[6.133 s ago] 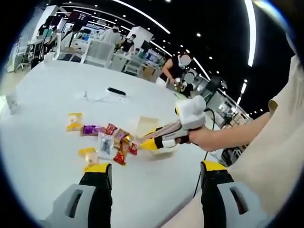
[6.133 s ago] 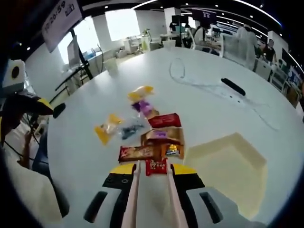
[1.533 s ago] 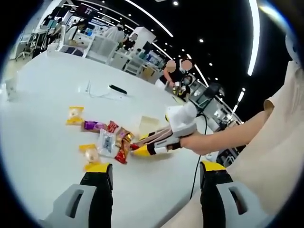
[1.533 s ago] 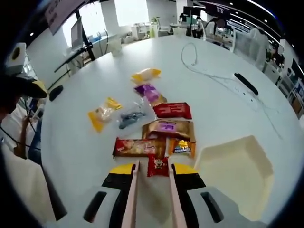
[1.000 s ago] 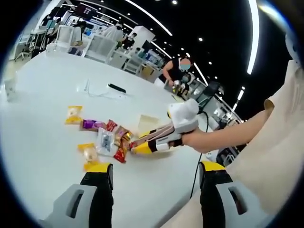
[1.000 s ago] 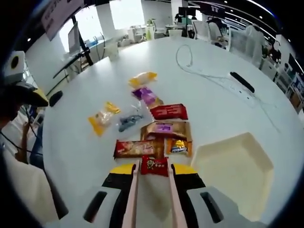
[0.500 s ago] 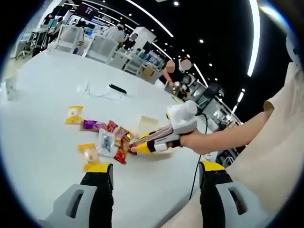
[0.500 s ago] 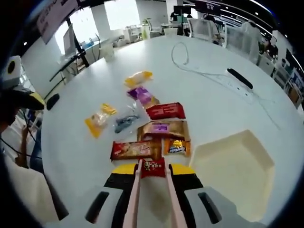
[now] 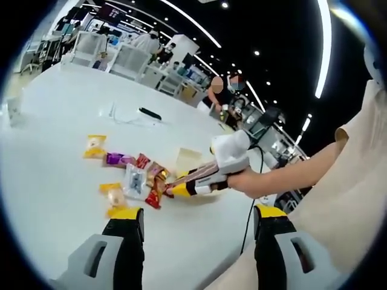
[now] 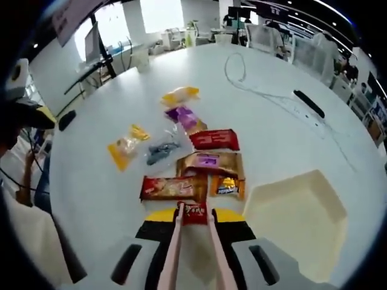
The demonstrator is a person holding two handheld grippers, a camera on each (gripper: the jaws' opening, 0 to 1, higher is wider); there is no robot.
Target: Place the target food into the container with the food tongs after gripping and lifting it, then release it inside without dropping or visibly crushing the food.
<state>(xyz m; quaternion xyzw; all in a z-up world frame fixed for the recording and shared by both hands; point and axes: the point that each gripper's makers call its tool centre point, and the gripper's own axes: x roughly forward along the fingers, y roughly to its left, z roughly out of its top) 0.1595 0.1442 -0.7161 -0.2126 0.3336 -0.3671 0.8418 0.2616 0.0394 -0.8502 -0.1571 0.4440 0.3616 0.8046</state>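
My right gripper (image 10: 193, 216) is shut on a pair of pink food tongs (image 10: 175, 248). The tong tips pinch a small red snack packet (image 10: 195, 211) just above the white table (image 10: 272, 127). A cream square container (image 10: 296, 211) sits to the right of the tongs. In the left gripper view the right gripper (image 9: 208, 175), held by a hand, reaches over the snack pile beside the container (image 9: 187, 158). My left gripper (image 9: 196, 214) stands open with nothing between its jaws, well short of the pile.
Several other packets lie ahead of the tongs: a long red one (image 10: 166, 187), a brown one (image 10: 208, 162), an orange one (image 10: 228, 185), a purple one (image 10: 183, 115), and yellow ones (image 10: 124, 147). A cable and a black remote (image 10: 309, 103) lie farther back. People stand beyond the table.
The right gripper's jaws have drawn closer, squeezing the tongs onto the small red packet, which now sits pinched between the tips. The left gripper has stayed put.
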